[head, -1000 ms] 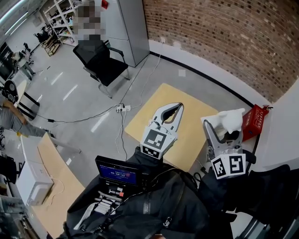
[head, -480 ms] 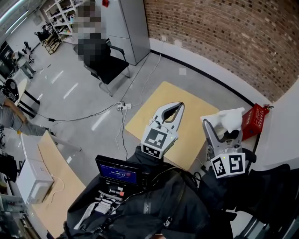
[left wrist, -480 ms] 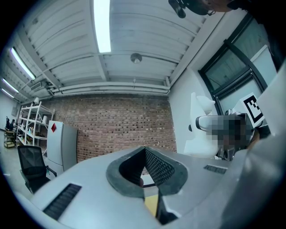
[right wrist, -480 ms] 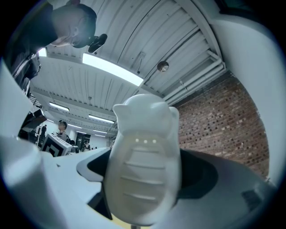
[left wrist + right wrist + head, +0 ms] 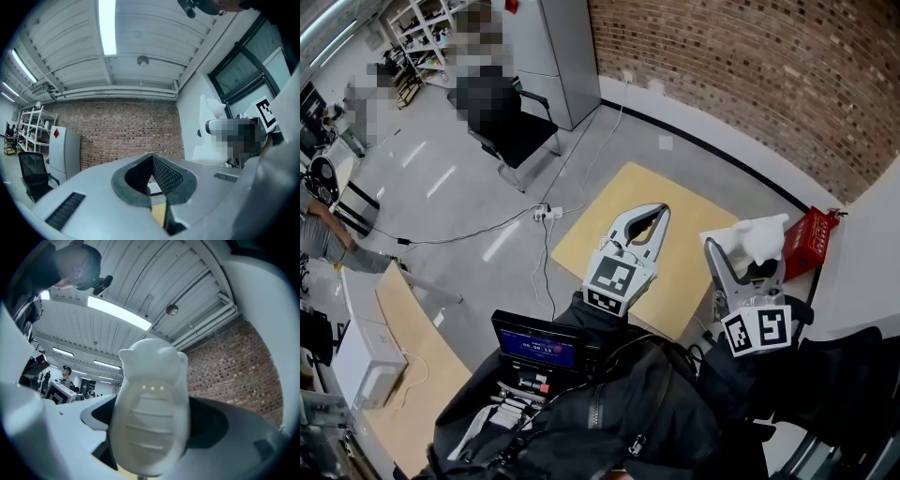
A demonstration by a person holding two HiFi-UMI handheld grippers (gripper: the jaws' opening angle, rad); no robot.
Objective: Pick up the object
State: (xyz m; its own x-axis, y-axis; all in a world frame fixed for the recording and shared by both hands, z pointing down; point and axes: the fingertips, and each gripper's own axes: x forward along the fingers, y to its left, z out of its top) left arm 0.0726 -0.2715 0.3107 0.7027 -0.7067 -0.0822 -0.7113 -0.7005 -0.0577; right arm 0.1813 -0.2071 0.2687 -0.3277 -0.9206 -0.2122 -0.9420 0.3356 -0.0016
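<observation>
Fingers of our right gripper [image 5: 747, 261] clamp a smooth, ribbed white plastic object [image 5: 150, 413]; those of our left gripper [image 5: 645, 217] meet, empty.

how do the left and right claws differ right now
The left claw is shut and empty; the right claw is shut on a white object. The left claw's jaws meet at the tips; the right claw's jaws are held apart by the white object. Both are tilted upward.
</observation>
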